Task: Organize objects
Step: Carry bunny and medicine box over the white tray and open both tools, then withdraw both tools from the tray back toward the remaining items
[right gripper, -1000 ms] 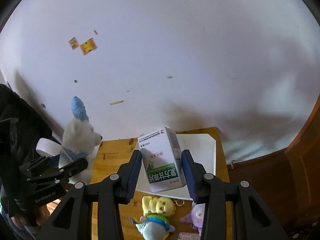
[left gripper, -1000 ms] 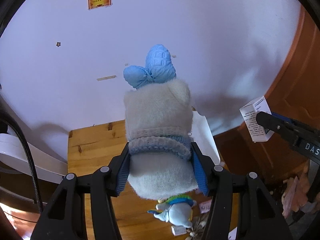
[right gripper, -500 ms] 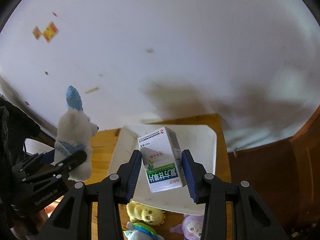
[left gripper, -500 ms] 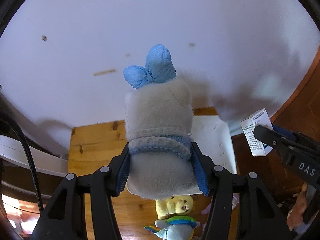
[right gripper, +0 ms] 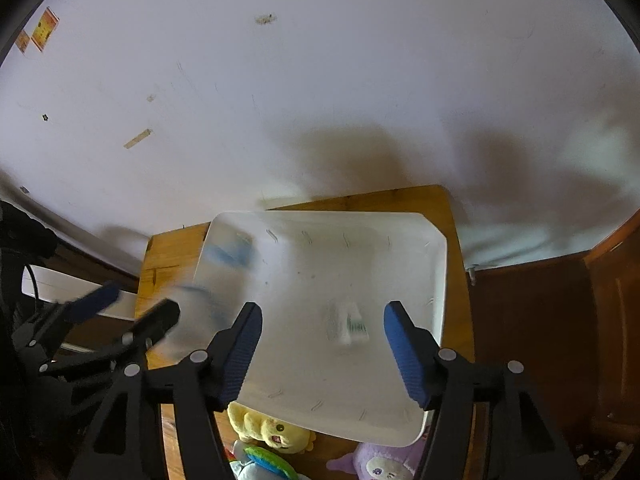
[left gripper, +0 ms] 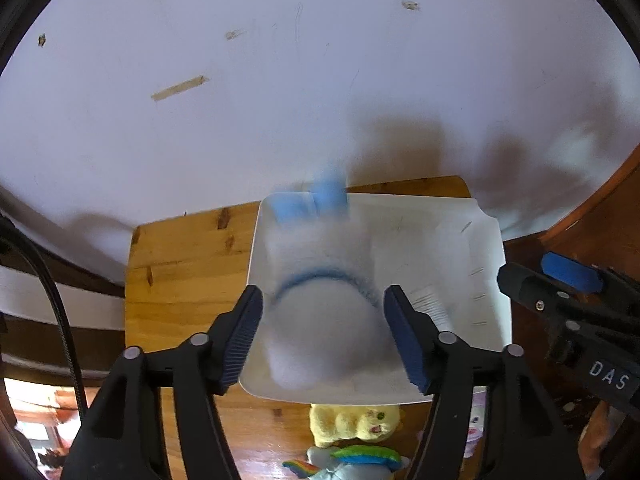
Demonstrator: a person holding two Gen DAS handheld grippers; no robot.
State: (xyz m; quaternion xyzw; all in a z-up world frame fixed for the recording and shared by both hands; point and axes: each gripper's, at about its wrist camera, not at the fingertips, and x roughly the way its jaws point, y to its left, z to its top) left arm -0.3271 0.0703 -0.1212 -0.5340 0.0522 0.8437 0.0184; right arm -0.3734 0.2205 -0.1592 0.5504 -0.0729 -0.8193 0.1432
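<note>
Both tools have sprung wide since half a second ago, and what they carried is dropping! Nearest the left tool (left gripper: 323, 336), jaws spread with nothing gripped, the white plush dog (left gripper: 324, 320) with its blue ears is a falling blur between the fingers, heading into the white tray (left gripper: 486, 280). The right tool (right gripper: 322, 344) is just as far apart and holding nothing; its small carton (right gripper: 352, 322), green print showing, is a smear over the tray's middle. Whether either thing has touched down yet, I can't tell through the blur. Below the tray's near edge, on the wooden bench (left gripper: 180, 268), sit a yellow plush (right gripper: 272, 430), a rainbow plush (left gripper: 352, 460) and a purple plush (right gripper: 378, 466), not yet tidied. Beyond the tray, the pale wall (right gripper: 320, 80) takes the shadows. The risk from here, as I judge it: the dog is soft and bulky and could bounce or roll over the low rim, or the light carton could tip and skid, and the tray's near edge seems to overhang the toys, so a heavy landing might rock it.
</note>
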